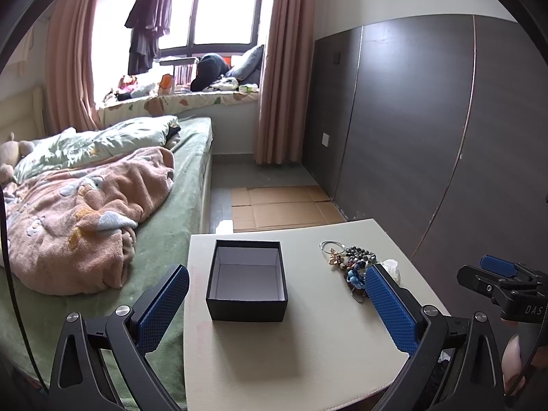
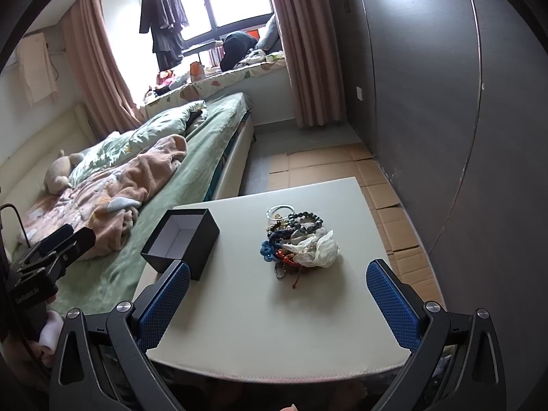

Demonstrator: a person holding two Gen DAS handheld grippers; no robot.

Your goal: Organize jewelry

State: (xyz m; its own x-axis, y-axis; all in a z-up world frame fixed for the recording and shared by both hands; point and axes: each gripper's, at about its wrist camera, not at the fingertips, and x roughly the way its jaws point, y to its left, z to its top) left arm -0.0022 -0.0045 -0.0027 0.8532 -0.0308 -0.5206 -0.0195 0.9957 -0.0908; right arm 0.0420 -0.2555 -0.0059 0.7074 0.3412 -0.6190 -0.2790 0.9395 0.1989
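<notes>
Blue pads of the left gripper (image 1: 281, 304) stand wide apart above the near edge of the table (image 1: 308, 359), holding nothing; the black box (image 1: 246, 281) sits between them, open and empty. The right gripper (image 2: 279, 299) is likewise spread and empty, hovering just short of the jewelry pile (image 2: 294, 236), a tangle of bead bracelets, a silver bangle and crumpled white wrapping right of the box. A bed (image 2: 191, 157) borders the table's left side.
</notes>
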